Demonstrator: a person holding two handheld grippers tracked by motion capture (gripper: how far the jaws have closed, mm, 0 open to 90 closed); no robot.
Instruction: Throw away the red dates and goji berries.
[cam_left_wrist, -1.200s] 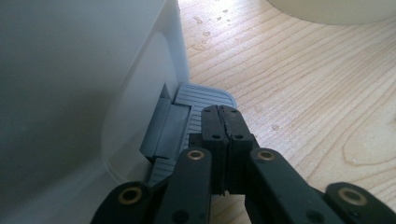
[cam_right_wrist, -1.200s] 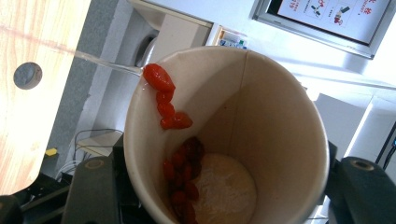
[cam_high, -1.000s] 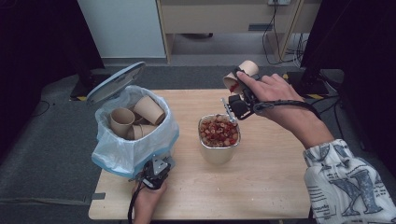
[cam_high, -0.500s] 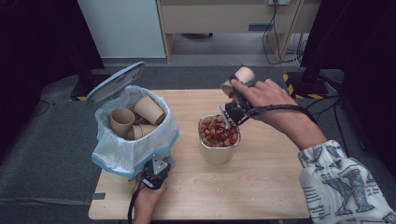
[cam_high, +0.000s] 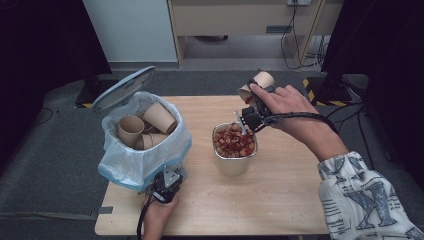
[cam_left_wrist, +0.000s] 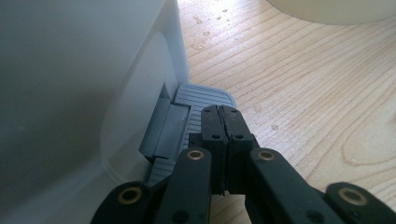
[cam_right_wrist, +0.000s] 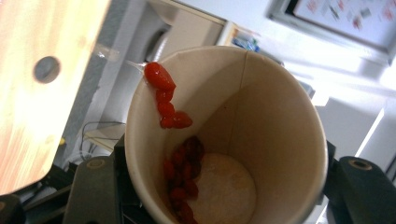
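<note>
- Tipping a paper cup (cam_high: 259, 83) toward the metal container (cam_high: 234, 152) with the right gripper (cam_high: 254, 111); its jaws pinch the cup's wall, cup lying nearly on its side above the container's far rim
- Red pieces (cam_right_wrist: 164, 100) cling to the cup's inner wall and a few sit at its bottom, so judging by that the emptying isn't finished; tilt the mouth lower and give it a small shake rather than squeezing harder, a paper wall will buckle
- Keep the cup mouth over the container, not past its rim; droplets already dot the table (cam_left_wrist: 299, 88)
- Left gripper (cam_left_wrist: 224, 122) has its jaws pressed together, nothing between them, tips bearing on the grey pedal (cam_left_wrist: 196, 100) at the foot of the bin (cam_high: 145, 150); lid (cam_high: 122, 88) stands raised
- Hold that pedal pressure steady so the lid is up once the cup is empty
- Bin's bag already holds several cups (cam_high: 131, 131), so aim the next one at the free gap
</note>
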